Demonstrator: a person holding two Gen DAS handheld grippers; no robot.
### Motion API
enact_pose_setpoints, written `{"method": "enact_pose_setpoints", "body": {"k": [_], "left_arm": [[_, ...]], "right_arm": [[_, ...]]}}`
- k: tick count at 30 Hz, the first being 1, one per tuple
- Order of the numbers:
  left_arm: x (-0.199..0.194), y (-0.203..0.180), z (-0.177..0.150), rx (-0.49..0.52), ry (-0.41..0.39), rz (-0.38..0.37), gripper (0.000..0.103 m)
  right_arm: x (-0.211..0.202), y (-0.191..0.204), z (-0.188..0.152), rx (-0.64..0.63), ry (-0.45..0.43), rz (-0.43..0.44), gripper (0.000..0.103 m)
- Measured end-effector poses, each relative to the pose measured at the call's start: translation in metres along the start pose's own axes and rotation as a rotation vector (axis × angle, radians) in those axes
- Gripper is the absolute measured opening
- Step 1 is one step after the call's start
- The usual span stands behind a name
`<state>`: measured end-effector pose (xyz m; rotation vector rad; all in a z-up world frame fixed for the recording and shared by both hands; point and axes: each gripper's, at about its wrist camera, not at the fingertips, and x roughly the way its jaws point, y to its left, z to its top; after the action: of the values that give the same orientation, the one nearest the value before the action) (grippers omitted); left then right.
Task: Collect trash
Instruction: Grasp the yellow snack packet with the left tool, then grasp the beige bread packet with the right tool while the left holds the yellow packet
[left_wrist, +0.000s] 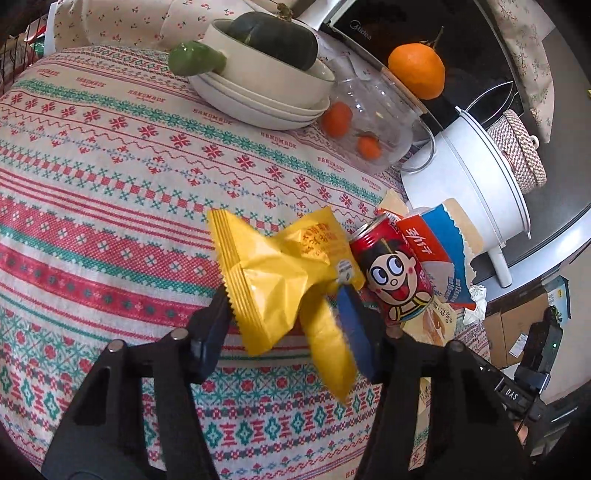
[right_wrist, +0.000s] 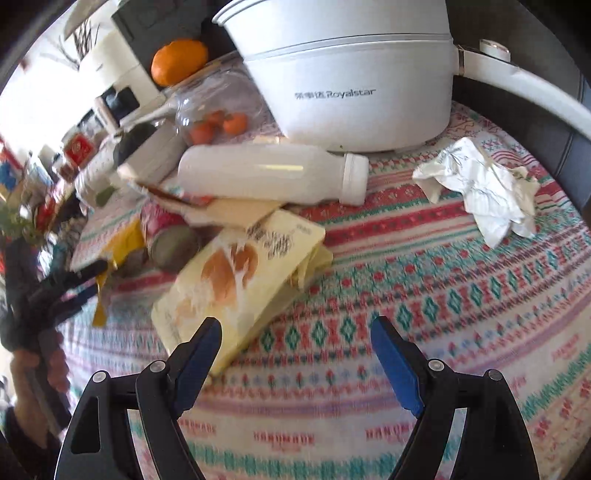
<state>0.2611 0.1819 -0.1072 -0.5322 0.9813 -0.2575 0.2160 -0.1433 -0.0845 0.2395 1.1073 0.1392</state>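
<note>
My left gripper (left_wrist: 284, 314) pinches the yellow wrapper (left_wrist: 273, 273), raised off the tablecloth (left_wrist: 110, 166) beside the red can (left_wrist: 388, 273). My right gripper (right_wrist: 295, 354) stands wide, empty (bread bag (right_wrist: 236, 280) just ahead). Step: gathering. Next, judged: close on the bag.

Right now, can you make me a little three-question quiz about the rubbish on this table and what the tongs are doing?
1. True or false: the white bottle is standing upright.
2. Which thing sits between the left tongs? A) red can B) yellow wrapper C) crumpled tissue
3. Fill in: the right tongs hang open just in front of the pale ____ bag with a bun pictured on it.

Key
1. False: it lies on its side in front of the white pot.
2. B.
3. Bread.
</note>
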Motion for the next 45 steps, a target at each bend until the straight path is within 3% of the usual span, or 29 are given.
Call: {"method": "enact_pose_setpoints", "body": {"k": [3, 6, 9, 12, 14, 16, 17, 30, 45], "left_arm": [[0.003, 0.001, 0.004, 0.014, -0.013, -0.001, 0.048], [0.004, 0.004, 0.002, 0.02, -0.006, 0.009, 0.025], [0.004, 0.007, 0.002, 0.001, -0.001, 0.009, 0.019], [-0.001, 0.008, -0.001, 0.023, -0.003, 0.042, 0.014], [-0.005, 0.006, -0.003, 0.034, -0.008, 0.065, 0.013], [-0.012, 0.006, -0.006, 0.036, -0.013, 0.074, 0.012], [-0.016, 0.005, -0.008, 0.036, -0.017, 0.074, 0.012], [-0.084, -0.037, -0.04, 0.088, -0.033, 0.107, 0.011], [-0.148, -0.164, -0.077, 0.286, -0.058, 0.071, 0.011]], "right_arm": [[0.004, 0.001, 0.01, -0.011, -0.05, 0.012, 0.084], [0.014, 0.006, 0.018, -0.031, -0.059, 0.004, 0.084], [0.026, 0.012, 0.021, -0.038, -0.059, -0.01, 0.083], [0.033, 0.019, 0.021, -0.049, -0.091, -0.037, 0.067], [0.034, 0.022, 0.019, -0.057, -0.101, -0.038, 0.035], [0.034, 0.022, 0.018, -0.055, -0.087, -0.021, 0.012], [0.032, 0.021, 0.016, -0.057, -0.08, -0.019, 0.009], [-0.053, 0.03, -0.005, -0.085, -0.125, 0.022, 0.002], [-0.168, 0.024, -0.034, -0.143, -0.258, 0.004, 0.001]]}}
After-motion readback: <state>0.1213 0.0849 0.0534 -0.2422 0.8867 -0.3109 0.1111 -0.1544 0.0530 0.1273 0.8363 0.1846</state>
